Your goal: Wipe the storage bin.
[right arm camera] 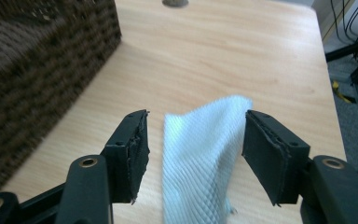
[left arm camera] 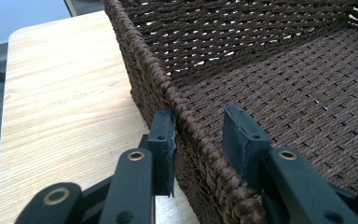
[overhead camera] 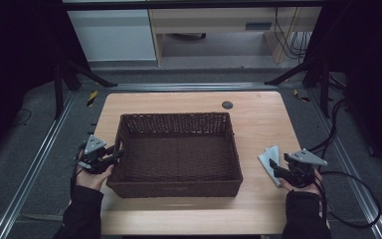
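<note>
A dark brown wicker basket [overhead camera: 174,115] stands in the middle of the wooden table [overhead camera: 258,109] with nothing inside it. My left gripper [overhead camera: 115,155] straddles the rim of its left wall [left arm camera: 186,116]. One pad sits against the outside of the wall, and the other stands off it inside the basket, so the left gripper [left arm camera: 200,121] is open. Right of the basket a pale blue-white cloth [overhead camera: 268,158] lies on the table. My right gripper [overhead camera: 274,167] is at its near end. In the right gripper view the cloth [right arm camera: 200,154] runs up between the wide-open jaws of the gripper [right arm camera: 196,121], and neither pad touches it.
A round dark grommet [overhead camera: 227,104] sits in the tabletop behind the basket. The basket's right wall [right arm camera: 37,60] stands a short way left of the cloth. Metal rails and black cables run along the floor on both sides of the table. Bare wood lies in front of the basket.
</note>
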`<state>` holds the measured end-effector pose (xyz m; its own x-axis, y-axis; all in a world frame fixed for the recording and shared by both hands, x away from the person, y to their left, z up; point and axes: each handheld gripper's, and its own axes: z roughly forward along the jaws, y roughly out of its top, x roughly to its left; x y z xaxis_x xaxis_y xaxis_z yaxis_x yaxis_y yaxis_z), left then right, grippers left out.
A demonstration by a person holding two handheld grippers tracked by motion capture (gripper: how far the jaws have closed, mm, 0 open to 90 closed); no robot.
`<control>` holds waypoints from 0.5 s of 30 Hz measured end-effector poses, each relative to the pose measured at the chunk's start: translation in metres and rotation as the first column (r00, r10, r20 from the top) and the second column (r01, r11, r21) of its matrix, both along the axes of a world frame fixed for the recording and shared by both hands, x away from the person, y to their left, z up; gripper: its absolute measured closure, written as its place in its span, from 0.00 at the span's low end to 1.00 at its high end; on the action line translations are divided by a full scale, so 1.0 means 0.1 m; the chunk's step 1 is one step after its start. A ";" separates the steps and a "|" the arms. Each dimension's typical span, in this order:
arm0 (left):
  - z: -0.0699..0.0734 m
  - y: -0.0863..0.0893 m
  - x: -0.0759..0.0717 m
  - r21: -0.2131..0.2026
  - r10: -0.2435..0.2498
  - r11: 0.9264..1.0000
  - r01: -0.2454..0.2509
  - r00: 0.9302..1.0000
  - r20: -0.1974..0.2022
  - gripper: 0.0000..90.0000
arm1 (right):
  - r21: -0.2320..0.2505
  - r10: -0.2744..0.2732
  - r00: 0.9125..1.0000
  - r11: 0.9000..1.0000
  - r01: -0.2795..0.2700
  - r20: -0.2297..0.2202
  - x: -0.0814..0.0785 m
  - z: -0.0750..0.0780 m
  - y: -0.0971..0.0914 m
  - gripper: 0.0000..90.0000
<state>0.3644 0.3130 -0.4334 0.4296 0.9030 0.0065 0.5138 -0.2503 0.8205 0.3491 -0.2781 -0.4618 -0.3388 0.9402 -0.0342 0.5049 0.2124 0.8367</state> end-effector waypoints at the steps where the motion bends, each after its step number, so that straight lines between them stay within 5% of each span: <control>1: 0.00 0.00 0.00 0.000 0.000 1.000 0.000 1.000 0.000 0.71 | -0.004 0.001 1.000 1.000 -0.002 -0.009 0.00 -0.03 -0.01 0.46; 15: 0.00 0.01 0.02 -0.004 -0.005 1.000 0.005 1.000 -0.001 0.72 | -0.033 0.011 0.993 0.999 -0.015 -0.121 0.04 -0.24 -0.12 0.63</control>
<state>0.3666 0.3143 -0.4333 0.4337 0.9011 0.0029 0.5136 -0.2498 0.8208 0.3536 -0.2905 -0.4862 -0.3543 0.9348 -0.0239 0.5987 0.2464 0.7622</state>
